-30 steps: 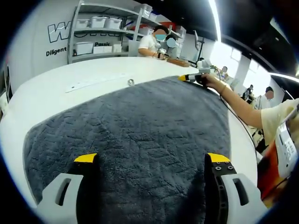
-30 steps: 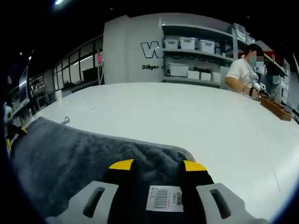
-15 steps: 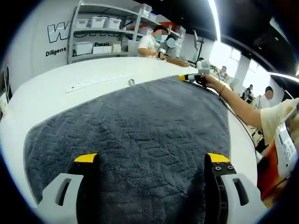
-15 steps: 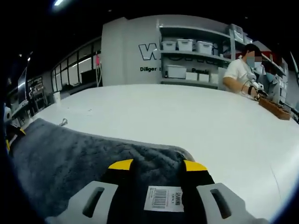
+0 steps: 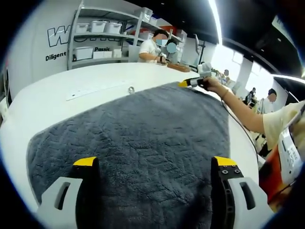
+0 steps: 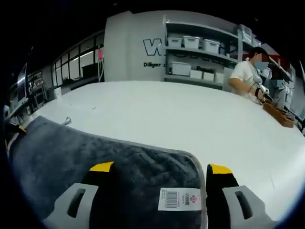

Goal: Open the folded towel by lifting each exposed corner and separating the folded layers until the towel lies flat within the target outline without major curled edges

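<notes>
Across the white bench [image 6: 157, 109] the dark grey terry towel [image 5: 138, 143] lies spread, soft and floppy. Left gripper [image 5: 155, 164] gapes wide over its near edge, holding nothing; right gripper [image 6: 161, 168] spread at the labelled corner [image 6: 183, 198], probably the best pinch spot.

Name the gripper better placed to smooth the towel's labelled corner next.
Right. The right gripper stands open right over the towel corner bearing the barcode label; the left gripper hovers open at the opposite edge.
</notes>
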### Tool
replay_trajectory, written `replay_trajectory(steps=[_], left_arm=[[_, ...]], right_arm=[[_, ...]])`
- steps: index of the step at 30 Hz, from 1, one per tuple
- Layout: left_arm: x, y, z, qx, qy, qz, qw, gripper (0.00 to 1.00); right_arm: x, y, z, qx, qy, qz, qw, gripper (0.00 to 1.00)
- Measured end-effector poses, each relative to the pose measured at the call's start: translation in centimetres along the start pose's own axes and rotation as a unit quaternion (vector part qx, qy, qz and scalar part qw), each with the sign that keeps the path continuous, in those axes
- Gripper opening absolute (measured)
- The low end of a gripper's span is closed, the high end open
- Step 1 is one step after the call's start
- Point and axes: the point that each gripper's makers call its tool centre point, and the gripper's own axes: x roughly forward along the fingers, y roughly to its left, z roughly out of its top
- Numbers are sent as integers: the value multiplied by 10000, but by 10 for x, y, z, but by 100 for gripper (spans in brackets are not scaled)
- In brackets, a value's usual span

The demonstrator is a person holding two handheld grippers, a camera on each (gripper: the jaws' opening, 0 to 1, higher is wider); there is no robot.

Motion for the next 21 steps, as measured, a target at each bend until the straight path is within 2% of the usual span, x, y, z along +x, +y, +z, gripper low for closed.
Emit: replay_trajectory(steps=[4,10,16,21], left_arm=[[-3,-2,2,17,-19,5,10000,98],[-4,-9,5,37,-62,-102,9999,99],[-7,-20,11,120,-134,-212,9996,99],[-7,-23,11,140,-131,-245,9995,99]], right_arm=[[-10,2,5,-62,36,-20,10000,82],[-37,12,9,-1,-131,99,9999,86],[-66,23,-4,57,-194,253,9995,89],[-92,24,-13,41,-240,217,9995,96]])
